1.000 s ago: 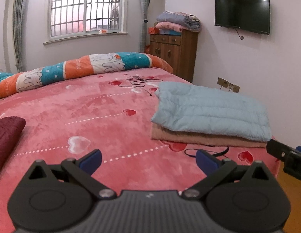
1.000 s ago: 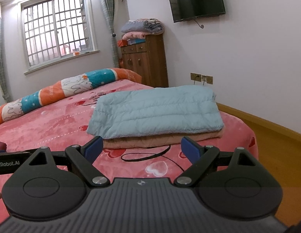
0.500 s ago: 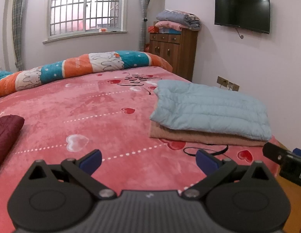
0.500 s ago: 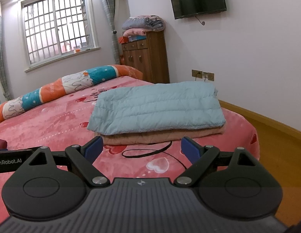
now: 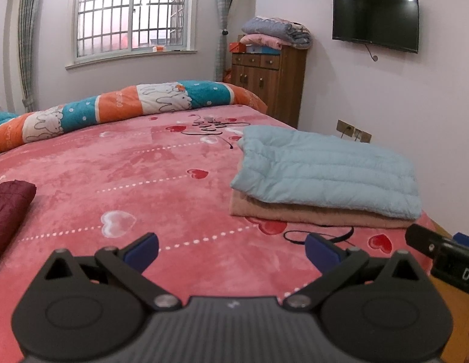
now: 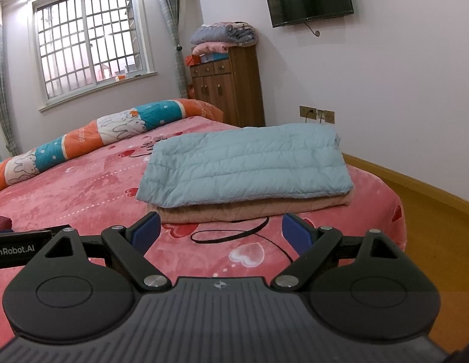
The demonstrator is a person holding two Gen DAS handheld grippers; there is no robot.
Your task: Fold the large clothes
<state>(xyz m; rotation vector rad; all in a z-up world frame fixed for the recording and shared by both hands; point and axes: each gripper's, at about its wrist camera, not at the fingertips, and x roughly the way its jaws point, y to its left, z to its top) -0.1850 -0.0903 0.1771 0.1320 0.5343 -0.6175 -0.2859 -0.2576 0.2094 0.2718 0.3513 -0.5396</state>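
Clothes lie folded in one stack on the bed: a light blue quilted jacket on top of a tan garment, two pieces in all, near the bed's corner on the wall side. A third, dark red garment lies at the bed's opposite edge, well apart from the stack and only partly in view. Between it and the stack the pink cover is bare. A long bolster in orange, teal and white runs along the far edge of the bed, beyond the stack. Behind that stands one wooden cabinet with folded blankets piled on it, beside a barred window; one dark TV hangs on the wall above the stack's side of the bed. Wooden floor shows past the bed's corner by the stack. The left gripper hovers over the bed's near edge, short of the stack, its blue-padded fingers spread wide and holding nothing. The right gripper hangs just before the stack's near edge, fingers likewise apart and empty. Each gripper shows at the side of the other's view.
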